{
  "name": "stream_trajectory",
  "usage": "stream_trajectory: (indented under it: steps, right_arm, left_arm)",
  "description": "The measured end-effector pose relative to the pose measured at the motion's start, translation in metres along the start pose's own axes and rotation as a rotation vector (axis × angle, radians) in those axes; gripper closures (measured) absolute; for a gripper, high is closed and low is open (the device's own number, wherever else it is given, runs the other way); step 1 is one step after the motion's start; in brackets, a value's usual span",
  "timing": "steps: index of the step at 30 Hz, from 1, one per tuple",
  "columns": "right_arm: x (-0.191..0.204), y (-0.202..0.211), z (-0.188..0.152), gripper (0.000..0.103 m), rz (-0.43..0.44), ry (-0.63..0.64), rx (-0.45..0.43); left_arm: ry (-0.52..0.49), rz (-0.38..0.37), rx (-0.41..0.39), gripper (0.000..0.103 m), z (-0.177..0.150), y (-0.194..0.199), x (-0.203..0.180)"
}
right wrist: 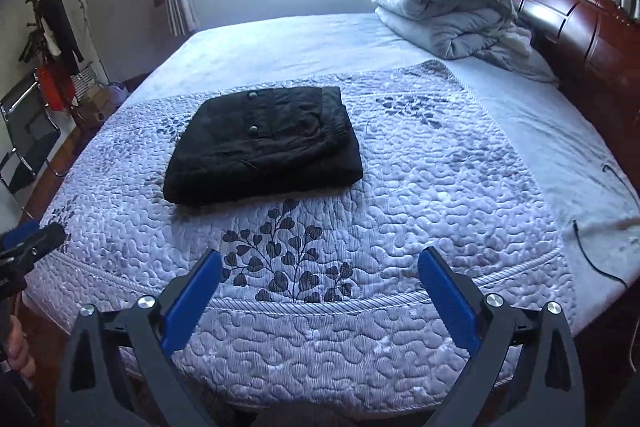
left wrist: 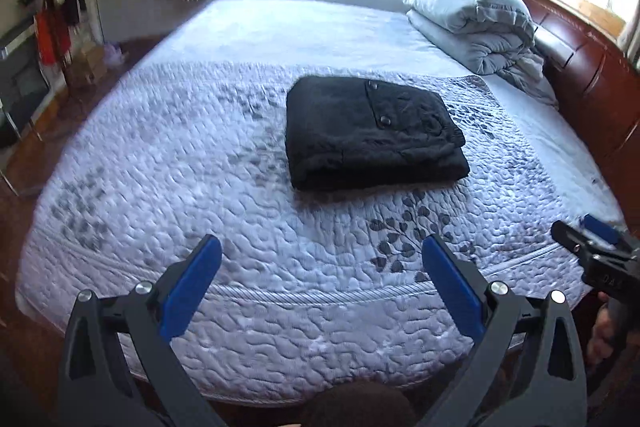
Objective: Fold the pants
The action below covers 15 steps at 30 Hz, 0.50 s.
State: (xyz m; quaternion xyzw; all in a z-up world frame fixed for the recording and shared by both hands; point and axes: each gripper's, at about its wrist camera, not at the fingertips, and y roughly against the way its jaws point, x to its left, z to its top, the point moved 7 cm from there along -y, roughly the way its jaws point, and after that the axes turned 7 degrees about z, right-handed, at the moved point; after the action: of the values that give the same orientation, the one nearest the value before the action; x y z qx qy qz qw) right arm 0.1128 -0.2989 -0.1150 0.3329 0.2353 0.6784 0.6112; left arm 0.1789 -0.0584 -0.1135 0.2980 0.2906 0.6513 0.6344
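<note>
The black pants point(left wrist: 372, 135) lie folded in a compact rectangular stack on the quilted bedspread point(left wrist: 200, 163), with two snap buttons on top. They also show in the right wrist view point(right wrist: 264, 147). My left gripper point(left wrist: 320, 251) is open and empty, held above the bed's near edge, well short of the pants. My right gripper point(right wrist: 320, 263) is open and empty, also above the near edge. The right gripper shows at the right edge of the left wrist view point(left wrist: 588, 239). The left gripper shows at the left edge of the right wrist view point(right wrist: 32, 243).
A folded grey duvet point(left wrist: 472, 15) lies at the head of the bed beside the dark wooden headboard point(left wrist: 592, 67). A black cable point(right wrist: 592, 251) lies on the sheet at right. A chair point(right wrist: 28, 139) and coat rack point(right wrist: 52, 39) stand left of the bed.
</note>
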Motion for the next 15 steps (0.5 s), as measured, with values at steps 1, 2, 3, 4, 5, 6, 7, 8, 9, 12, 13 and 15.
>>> stream_trajectory:
  steps: [1,2,3,4,5,6,7,8,9,12,13,15]
  right_arm:
    - [0.003,0.007,0.001,0.004,0.003,0.006,-0.010]
    - [0.006,0.012,0.002,0.004,0.005,0.009,-0.019]
    - [0.007,0.016,0.003,0.004,0.004,0.012,-0.023]
    - [0.009,0.020,0.005,0.004,0.001,0.018,-0.028]
    - [0.012,0.025,0.006,0.004,-0.003,0.026,-0.035]
    - [0.014,0.029,0.007,0.004,-0.006,0.031,-0.044]
    - [0.017,0.035,0.009,0.004,-0.007,0.039,-0.054]
    - [0.018,0.038,0.010,0.004,-0.006,0.043,-0.061]
    - [0.019,0.042,0.012,0.004,-0.005,0.046,-0.069]
    - [0.022,0.049,0.014,0.004,-0.003,0.051,-0.084]
    - [0.022,0.052,0.014,0.004,-0.001,0.048,-0.090]
    - [0.023,0.056,0.015,0.004,0.005,0.045,-0.096]
  left_arm:
    - [-0.025,0.022,-0.023,0.003,0.002,0.008,-0.003]
    - [-0.039,0.028,-0.037,0.003,0.004,0.013,-0.005]
    - [-0.056,0.030,-0.057,0.003,0.006,0.020,-0.008]
    - [-0.063,0.030,-0.067,0.003,0.007,0.025,-0.010]
    - [-0.071,0.028,-0.078,0.003,0.008,0.031,-0.013]
    - [-0.074,0.023,-0.087,0.003,0.009,0.036,-0.016]
    - [-0.077,0.018,-0.095,0.003,0.010,0.042,-0.018]
    - [-0.080,0.016,-0.100,0.003,0.010,0.045,-0.020]
    - [-0.083,0.014,-0.104,0.003,0.011,0.049,-0.021]
    - [-0.084,0.018,-0.119,0.003,0.012,0.058,-0.024]
    - [-0.084,0.021,-0.123,0.003,0.012,0.060,-0.024]
    - [-0.076,0.021,-0.125,0.003,0.012,0.064,-0.024]
